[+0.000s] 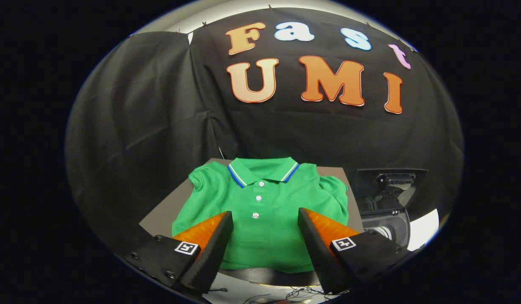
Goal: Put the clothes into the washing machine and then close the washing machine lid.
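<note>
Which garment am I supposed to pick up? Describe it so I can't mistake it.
On the grey board before the black cloth wall lies a green polo shirt, spread flat just ahead of the open gripper, left of the washing machine. Its blue-and-white striped collar and white buttons mark it out.

Table (pixel 163 213): flat grey-brown top, standing before the black cloth wall; bare surface shows along the left side and at the far right corner behind the garment. Lying directly on it: one green polo shirt (pixel 260 219), spread face up, collar toward the far edge, hem toward the near edge. Collar trimmed with blue and white stripes; three white buttons run down the placket. Short sleeves bunched at either side, the left one crumpled near the table's left edge, the right one near the right edge. The shirt covers most of the top, its hem draping slightly over the near edge.
</note>
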A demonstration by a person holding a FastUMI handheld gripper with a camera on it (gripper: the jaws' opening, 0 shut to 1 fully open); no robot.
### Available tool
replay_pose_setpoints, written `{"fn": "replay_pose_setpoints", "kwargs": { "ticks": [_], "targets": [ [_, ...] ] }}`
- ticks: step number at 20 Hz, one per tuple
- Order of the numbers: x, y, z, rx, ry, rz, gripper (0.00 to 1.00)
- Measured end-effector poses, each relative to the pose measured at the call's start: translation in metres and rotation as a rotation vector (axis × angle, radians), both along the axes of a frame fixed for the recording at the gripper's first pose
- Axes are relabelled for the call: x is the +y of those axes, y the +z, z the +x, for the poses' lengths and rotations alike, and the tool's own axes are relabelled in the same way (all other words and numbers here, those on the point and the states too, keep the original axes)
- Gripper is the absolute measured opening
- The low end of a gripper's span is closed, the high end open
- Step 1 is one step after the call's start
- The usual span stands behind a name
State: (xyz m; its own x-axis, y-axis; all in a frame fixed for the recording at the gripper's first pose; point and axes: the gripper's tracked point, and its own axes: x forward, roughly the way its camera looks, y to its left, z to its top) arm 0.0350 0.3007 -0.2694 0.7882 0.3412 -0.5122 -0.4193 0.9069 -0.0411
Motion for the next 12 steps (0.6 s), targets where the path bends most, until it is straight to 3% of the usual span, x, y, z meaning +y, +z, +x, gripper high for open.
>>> {"fn": "replay_pose_setpoints", "kwargs": {
  "ticks": [6,10,12],
  "targets": [
    [-0.002,-0.025,-0.004,0.078,-0.025,-0.018,0.97],
    [0.001,-0.028,0.001,0.080,0.002,-0.030,0.97],
    [0.000,-0.029,-0.002,0.080,0.007,-0.016,0.91]
  ]
}}
